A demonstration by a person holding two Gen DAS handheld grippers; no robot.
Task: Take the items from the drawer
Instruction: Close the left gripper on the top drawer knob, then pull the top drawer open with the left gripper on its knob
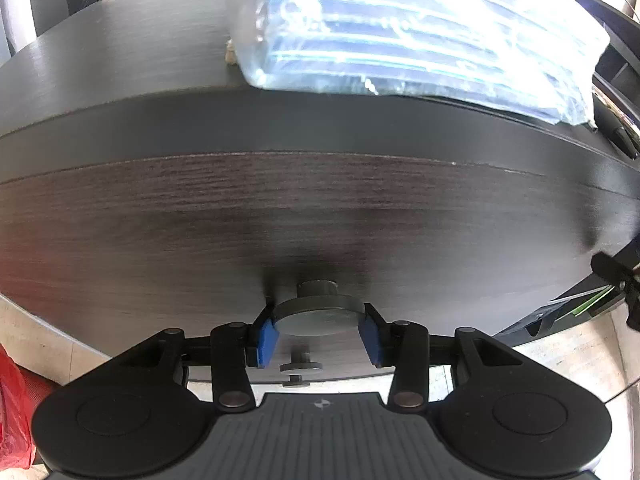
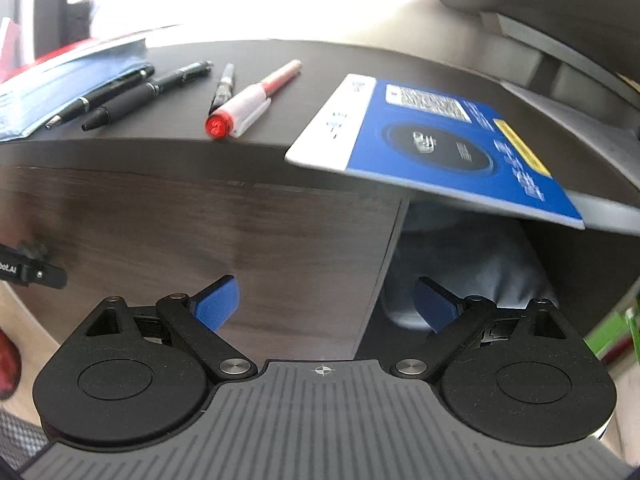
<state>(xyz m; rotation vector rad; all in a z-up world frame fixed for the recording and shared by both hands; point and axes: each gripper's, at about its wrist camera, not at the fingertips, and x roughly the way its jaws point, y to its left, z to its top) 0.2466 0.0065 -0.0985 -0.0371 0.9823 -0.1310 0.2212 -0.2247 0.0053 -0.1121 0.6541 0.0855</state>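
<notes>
My left gripper (image 1: 319,330) is shut on the round grey drawer knob (image 1: 319,314) of the dark wood drawer front (image 1: 280,208); its blue pads touch the knob on both sides. A lower knob (image 1: 301,367) shows below it. My right gripper (image 2: 326,306) is open and empty in front of the same dark cabinet front (image 2: 200,232), by its right edge. On the desktop lie a plastic-wrapped blue pack (image 1: 420,28), black pens (image 2: 132,94), a red pen (image 2: 252,98) and a blue and white box (image 2: 432,144) that overhangs the edge.
A grey tray or stand (image 2: 560,60) sits at the back right of the desktop. The other gripper's tip (image 1: 616,276) shows at the right of the left wrist view. A red bag (image 1: 12,408) lies on the floor at the left. Green items (image 2: 616,332) sit low right.
</notes>
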